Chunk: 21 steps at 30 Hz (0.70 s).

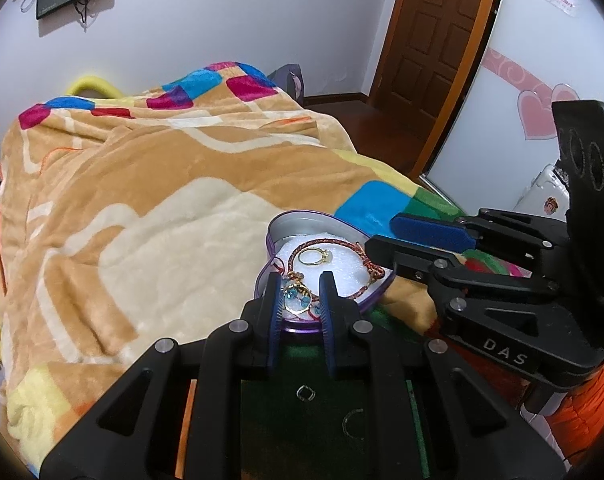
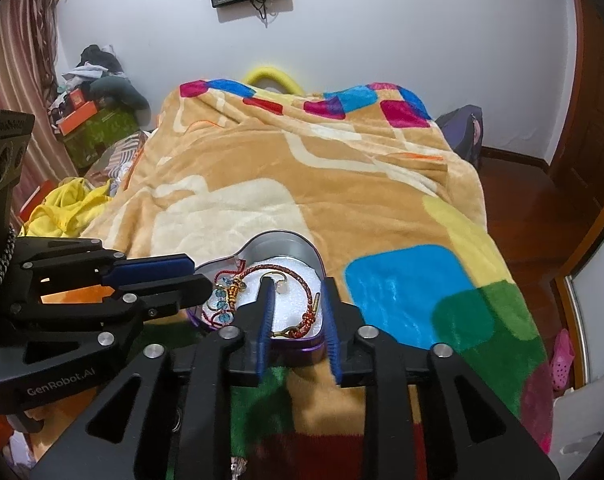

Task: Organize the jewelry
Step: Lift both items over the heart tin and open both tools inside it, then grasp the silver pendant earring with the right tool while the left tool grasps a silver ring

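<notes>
A purple heart-shaped tin (image 1: 279,230) (image 2: 275,242) with white foam lining lies on the blanket. Inside it lie a gold ring (image 1: 314,257) (image 2: 277,280), a red braided bracelet (image 1: 344,246) (image 2: 308,292) and a blue-bead bracelet (image 1: 295,298) (image 2: 221,294). My left gripper (image 1: 299,280) hovers over the tin's near edge, fingers apart, around the blue beads; I cannot tell if it touches them. It enters the right wrist view from the left (image 2: 199,272). My right gripper (image 2: 297,286) is open over the tin's right side, empty, and shows at right in the left wrist view (image 1: 386,236).
The tin rests on a tan, multicoloured blanket (image 1: 141,200) (image 2: 302,168) over a bed. A dark green cloth with small metal rings (image 1: 306,394) lies under my left gripper. Clutter and boxes (image 2: 93,120) stand left of the bed; a wooden door (image 1: 434,40) is at the right.
</notes>
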Available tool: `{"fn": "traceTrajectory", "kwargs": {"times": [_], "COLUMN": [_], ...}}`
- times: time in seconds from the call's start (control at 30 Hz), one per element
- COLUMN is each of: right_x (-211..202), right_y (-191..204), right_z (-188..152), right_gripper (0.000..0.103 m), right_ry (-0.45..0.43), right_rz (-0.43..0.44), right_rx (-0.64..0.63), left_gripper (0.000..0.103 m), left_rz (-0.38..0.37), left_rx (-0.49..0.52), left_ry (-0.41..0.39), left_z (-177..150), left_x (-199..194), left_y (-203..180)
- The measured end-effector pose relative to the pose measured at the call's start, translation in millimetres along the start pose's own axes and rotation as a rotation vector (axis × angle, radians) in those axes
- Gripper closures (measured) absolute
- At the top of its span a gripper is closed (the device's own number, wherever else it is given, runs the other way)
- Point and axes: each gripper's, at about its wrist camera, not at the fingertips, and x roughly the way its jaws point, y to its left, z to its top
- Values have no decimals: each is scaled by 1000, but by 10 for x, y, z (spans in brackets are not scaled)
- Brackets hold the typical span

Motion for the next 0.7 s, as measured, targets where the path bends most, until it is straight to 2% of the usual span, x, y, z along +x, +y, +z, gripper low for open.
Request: {"fn": "traceTrajectory", "kwargs": {"times": [0.13, 0.43, 0.7], "right_x": [-118, -443, -656], "right_y": [28, 129, 204], "right_z": [5, -29, -175], "right_gripper": [67, 67, 66], "right_ry": [-21, -60, -61], "right_rz": [-14, -31, -31], "right_rx": [-5, -17, -16], "left_gripper": [79, 66, 61], "left_rz": [11, 42, 55], "left_rx": [-1, 9, 21], "left_ry": [-16, -64, -73], "left_z": [-11, -65, -203], "left_x": [-148, -542, -786], "left_y": [-16, -92, -176]}}
